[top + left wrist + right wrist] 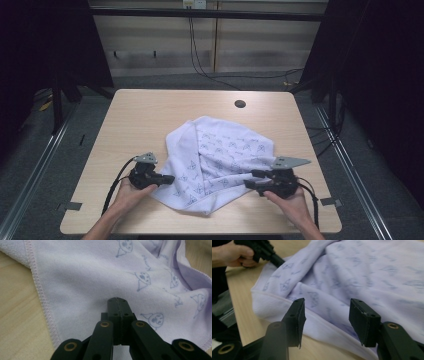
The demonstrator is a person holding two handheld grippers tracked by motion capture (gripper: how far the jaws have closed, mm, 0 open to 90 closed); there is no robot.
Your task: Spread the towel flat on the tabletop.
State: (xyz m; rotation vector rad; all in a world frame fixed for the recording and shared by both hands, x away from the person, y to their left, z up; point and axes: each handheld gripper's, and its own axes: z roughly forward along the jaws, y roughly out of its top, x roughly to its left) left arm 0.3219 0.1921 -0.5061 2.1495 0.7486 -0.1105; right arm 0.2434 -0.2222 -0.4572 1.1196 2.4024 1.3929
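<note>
A pale lilac towel [220, 150] printed with small blue figures lies crumpled on the near half of the wooden table [145, 110]. My left gripper [170, 179] rests on the towel's left part. In the left gripper view its jaws are pressed together at the tips [117, 301], with a small pucker of the towel [87, 277] under them. My right gripper [252, 180] sits at the towel's right side. In the right gripper view its jaws stand wide apart [327, 315], the hemmed edge of the towel [362, 272] lying between them untouched. The left gripper [269, 255] shows far off there, held in a hand.
A round cable hole [240, 104] sits in the table near its far edge. Bare wood lies to the left of the towel and behind it. Cables [200, 60] hang on the wall beyond the table.
</note>
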